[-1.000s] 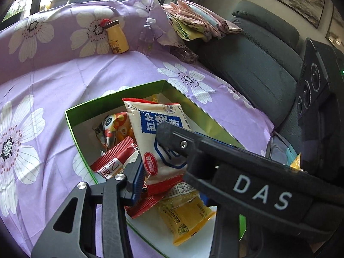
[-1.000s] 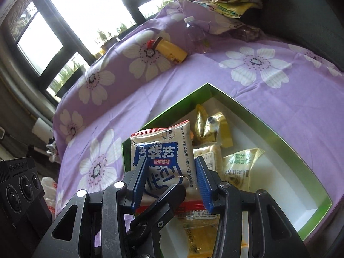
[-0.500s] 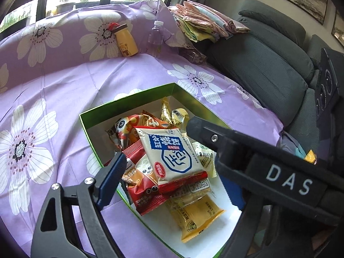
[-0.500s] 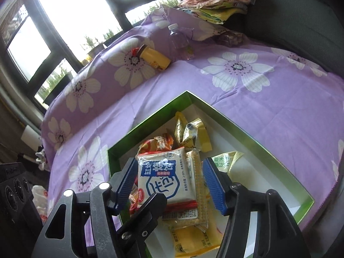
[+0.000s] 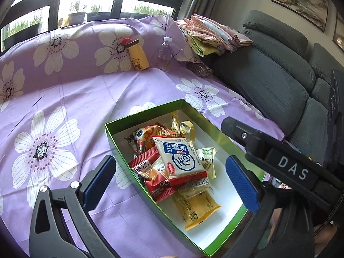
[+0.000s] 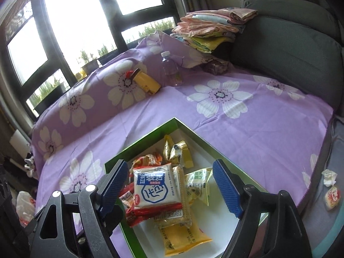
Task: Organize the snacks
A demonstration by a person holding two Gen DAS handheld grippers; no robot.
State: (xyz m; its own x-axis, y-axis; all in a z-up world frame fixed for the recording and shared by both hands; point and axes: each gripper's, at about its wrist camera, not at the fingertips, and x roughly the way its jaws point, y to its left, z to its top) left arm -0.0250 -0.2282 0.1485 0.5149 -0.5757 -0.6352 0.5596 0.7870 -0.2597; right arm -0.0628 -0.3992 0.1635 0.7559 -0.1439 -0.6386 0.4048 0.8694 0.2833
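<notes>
The left hand-held gripper (image 5: 171, 177) hangs above the near left part of a green box (image 5: 137, 173), its jaws opening wide; its blue pads (image 5: 97, 179) straddle the box, and nothing is pinched between them. The box lies on a purple flowered sheet (image 5: 64, 99) spread over a bed. Inside it the snacks lie piled toward the left wall: a red packet (image 5: 159, 181) on the left, a white packet with blue print (image 5: 179, 158) on top of the heap, a yellow packet (image 5: 196, 209) nearest the camera, small gold packets (image 5: 182, 126) at the far end, and a pale green-printed packet (image 5: 206, 160) to the right. The white floor on the right of the box is bare.

Far off, a yellow bottle (image 5: 137, 58) leans against the raised sheet, with a clear water bottle (image 5: 165, 53) just right of it and folded cloths (image 5: 212, 35) stacked further right, by a grey sofa (image 5: 277, 71).

The right hand-held gripper (image 6: 169, 187) hovers above the same heap, jaws opening and holding nothing; the white packet lies below, between the pads and apart from them. At the far right a small wrapped snack (image 6: 332, 196) and a crumpled tissue (image 6: 329, 177) lie beyond the edge of the sheet.
</notes>
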